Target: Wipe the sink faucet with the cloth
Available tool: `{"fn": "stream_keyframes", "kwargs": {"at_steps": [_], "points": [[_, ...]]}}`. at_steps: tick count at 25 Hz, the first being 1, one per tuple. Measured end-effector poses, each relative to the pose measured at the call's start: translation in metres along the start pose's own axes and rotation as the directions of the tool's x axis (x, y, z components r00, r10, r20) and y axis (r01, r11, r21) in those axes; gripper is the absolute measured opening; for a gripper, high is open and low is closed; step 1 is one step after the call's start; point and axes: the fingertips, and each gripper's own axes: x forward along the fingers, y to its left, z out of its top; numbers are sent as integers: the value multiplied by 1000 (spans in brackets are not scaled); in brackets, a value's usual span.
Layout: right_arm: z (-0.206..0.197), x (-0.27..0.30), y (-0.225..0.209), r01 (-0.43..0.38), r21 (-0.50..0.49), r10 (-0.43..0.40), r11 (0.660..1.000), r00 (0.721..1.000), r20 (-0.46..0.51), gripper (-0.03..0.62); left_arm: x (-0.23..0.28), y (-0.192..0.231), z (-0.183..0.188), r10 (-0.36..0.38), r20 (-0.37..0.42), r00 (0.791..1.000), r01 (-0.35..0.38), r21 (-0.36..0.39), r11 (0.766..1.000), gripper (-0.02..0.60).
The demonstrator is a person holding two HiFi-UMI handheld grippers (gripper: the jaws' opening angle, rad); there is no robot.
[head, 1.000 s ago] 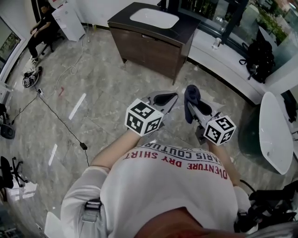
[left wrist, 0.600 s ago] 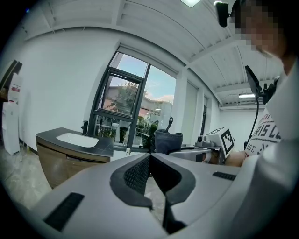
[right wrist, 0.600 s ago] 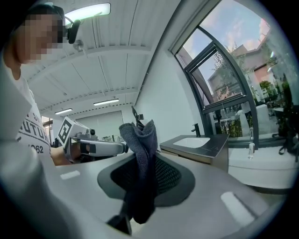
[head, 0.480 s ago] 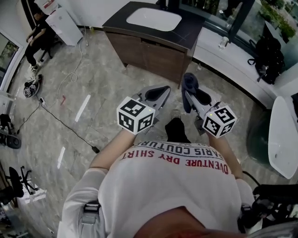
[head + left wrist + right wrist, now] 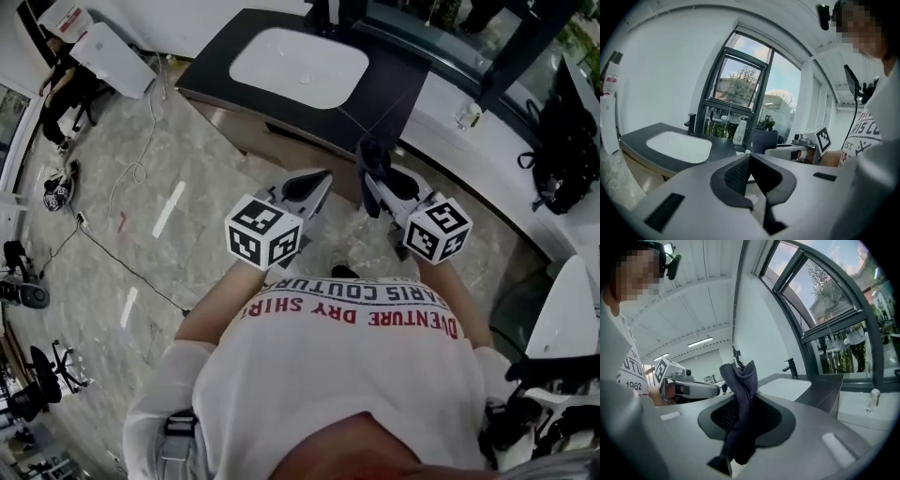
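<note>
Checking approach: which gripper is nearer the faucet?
Right, narrowly. The right gripper, clamping the cloth, reaches the counter edge; the left gripper sits behind it. The faucet lies beyond both.

The lower part of the cloth (image 5: 739,376) is buried between the jaws of my right gripper (image 5: 743,397), so its end stays out of sight. In the left gripper view the faucet (image 5: 691,123) is small and dark, its details too small to tell.

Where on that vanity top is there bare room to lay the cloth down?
Lay the dark blue cloth on the dark countertop right of the white basin, out to its right edge: the widest bare patch. Only narrow strips lie left and in front. Behind the basin the black faucet takes the back strip.
</note>
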Motion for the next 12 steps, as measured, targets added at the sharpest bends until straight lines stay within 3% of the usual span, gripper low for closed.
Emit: {"fn": "stream_keyframes", "kwargs": {"at_steps": [4, 12], "points": [[41, 44, -57, -2, 6, 2, 1000, 1000, 21, 77, 36, 52, 47, 31, 35, 999, -31, 6, 1000, 2], [106, 134, -92, -38, -37, 40, 999, 998, 54, 77, 68, 141, 114, 37, 88, 995, -40, 24, 999, 2]]}}
